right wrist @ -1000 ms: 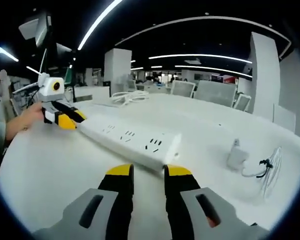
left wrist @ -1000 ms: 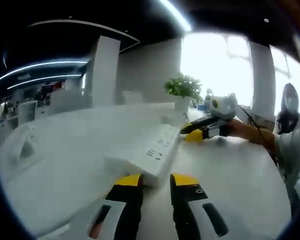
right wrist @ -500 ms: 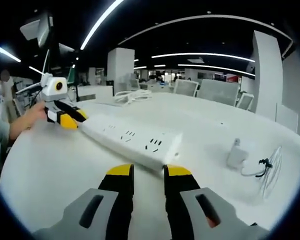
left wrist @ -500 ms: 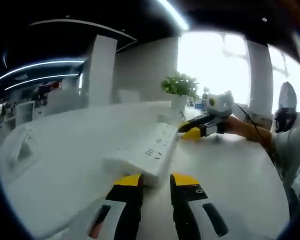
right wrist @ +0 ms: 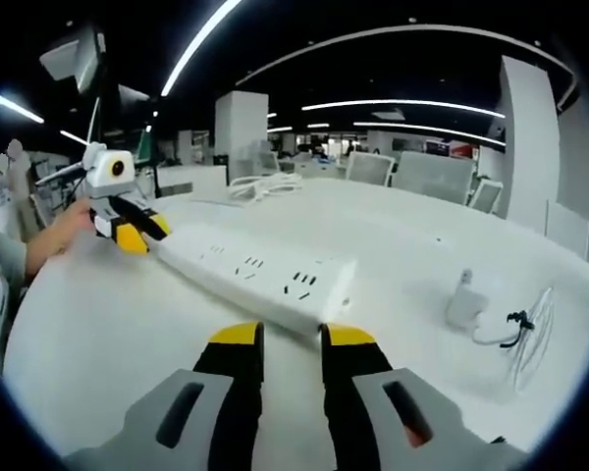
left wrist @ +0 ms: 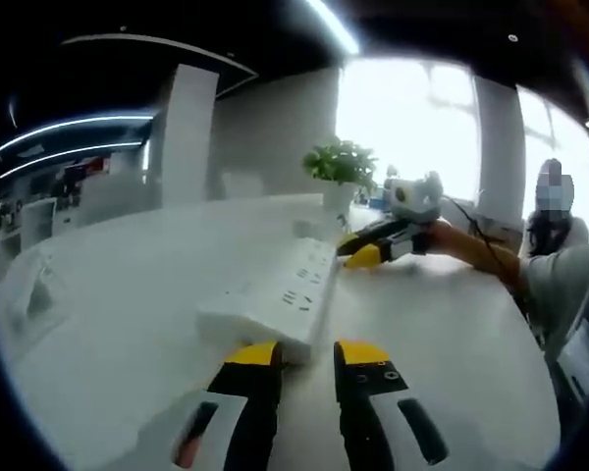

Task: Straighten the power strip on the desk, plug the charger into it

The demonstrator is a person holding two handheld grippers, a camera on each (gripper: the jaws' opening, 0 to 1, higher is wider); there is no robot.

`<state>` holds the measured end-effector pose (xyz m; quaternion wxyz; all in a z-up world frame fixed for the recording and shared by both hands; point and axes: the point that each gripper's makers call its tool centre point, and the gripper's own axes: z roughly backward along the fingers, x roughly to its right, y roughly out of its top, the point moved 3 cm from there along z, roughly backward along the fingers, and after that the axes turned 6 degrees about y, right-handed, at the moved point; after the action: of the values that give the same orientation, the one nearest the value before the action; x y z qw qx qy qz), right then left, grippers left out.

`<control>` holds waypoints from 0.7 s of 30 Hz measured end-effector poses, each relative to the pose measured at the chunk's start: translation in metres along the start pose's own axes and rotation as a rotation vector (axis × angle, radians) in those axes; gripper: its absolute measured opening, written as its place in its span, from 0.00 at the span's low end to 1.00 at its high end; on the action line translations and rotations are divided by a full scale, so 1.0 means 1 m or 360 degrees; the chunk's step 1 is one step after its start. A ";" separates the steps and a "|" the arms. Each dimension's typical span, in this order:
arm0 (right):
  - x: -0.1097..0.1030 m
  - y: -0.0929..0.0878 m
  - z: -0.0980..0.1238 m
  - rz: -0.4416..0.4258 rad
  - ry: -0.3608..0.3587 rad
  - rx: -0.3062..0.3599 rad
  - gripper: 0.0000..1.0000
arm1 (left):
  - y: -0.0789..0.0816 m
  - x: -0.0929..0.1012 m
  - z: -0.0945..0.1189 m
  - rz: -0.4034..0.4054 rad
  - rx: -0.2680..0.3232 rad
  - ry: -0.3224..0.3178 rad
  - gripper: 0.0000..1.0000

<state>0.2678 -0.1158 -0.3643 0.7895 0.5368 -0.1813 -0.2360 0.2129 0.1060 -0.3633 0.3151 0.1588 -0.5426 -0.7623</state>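
Note:
A white power strip lies flat on the white desk, running away from my left gripper. Its near end sits right at that gripper's yellow tips. The jaws stand a narrow gap apart with nothing between them. My right gripper is at the strip's far end, held by a hand. In the right gripper view the strip ends just ahead of my right gripper, also narrowly open and empty. My left gripper is at the other end. A small white charger with a cable stands to the right.
A potted plant stands at the desk's far side beyond the strip. A coil of white cable lies at the back of the desk. Office chairs line the far edge. The person's sleeve is at the right.
The left gripper view has swung slightly, shifting everything leftward. The strip and both grippers keep the same relation. The right gripper view is nearly unchanged.

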 end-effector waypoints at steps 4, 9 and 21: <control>0.001 0.000 0.001 -0.0022 0.0007 -0.0003 0.21 | 0.000 0.001 0.001 -0.0005 -0.0010 -0.0019 0.22; 0.000 0.000 0.002 -0.0042 0.0014 -0.0015 0.20 | -0.002 0.005 0.003 0.0002 -0.0024 -0.0054 0.22; -0.004 -0.001 0.004 -0.0040 0.0026 -0.0053 0.19 | -0.002 0.004 0.004 -0.0007 -0.0046 -0.0065 0.21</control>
<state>0.2617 -0.1169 -0.3640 0.7968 0.5277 -0.1641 -0.2444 0.2070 0.1070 -0.3632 0.3045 0.1398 -0.5375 -0.7738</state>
